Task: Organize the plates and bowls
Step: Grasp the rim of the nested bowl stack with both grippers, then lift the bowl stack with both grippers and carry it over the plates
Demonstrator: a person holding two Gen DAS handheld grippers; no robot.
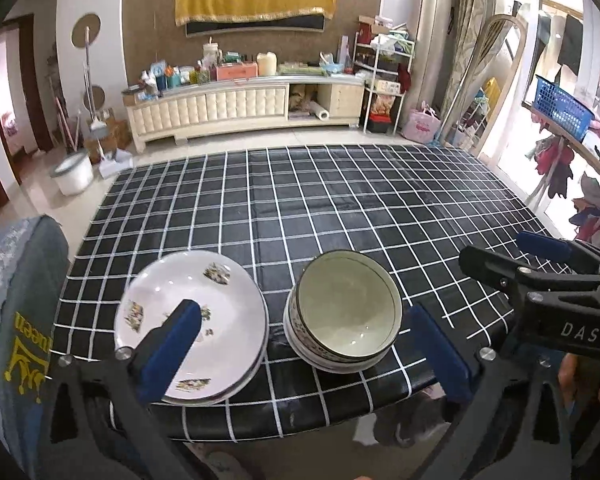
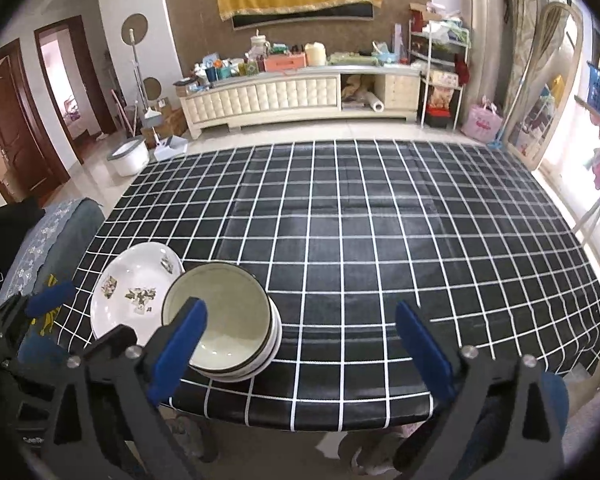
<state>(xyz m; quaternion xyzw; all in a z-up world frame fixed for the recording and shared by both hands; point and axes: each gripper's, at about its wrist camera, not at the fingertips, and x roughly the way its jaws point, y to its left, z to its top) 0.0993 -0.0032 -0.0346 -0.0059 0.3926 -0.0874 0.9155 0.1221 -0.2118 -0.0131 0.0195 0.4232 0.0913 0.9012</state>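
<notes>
A stack of white plates [image 1: 192,320] and a stack of bowls [image 1: 342,316] stand side by side near the front edge of the counter [image 1: 340,200], which is covered in black grid-patterned cloth. The left gripper [image 1: 304,344] and the right gripper [image 2: 300,348] hover above that edge, each with jaws spread wide and holding nothing.

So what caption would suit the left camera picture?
Open left gripper above stacked plates and stacked bowls on a checked table.
</notes>
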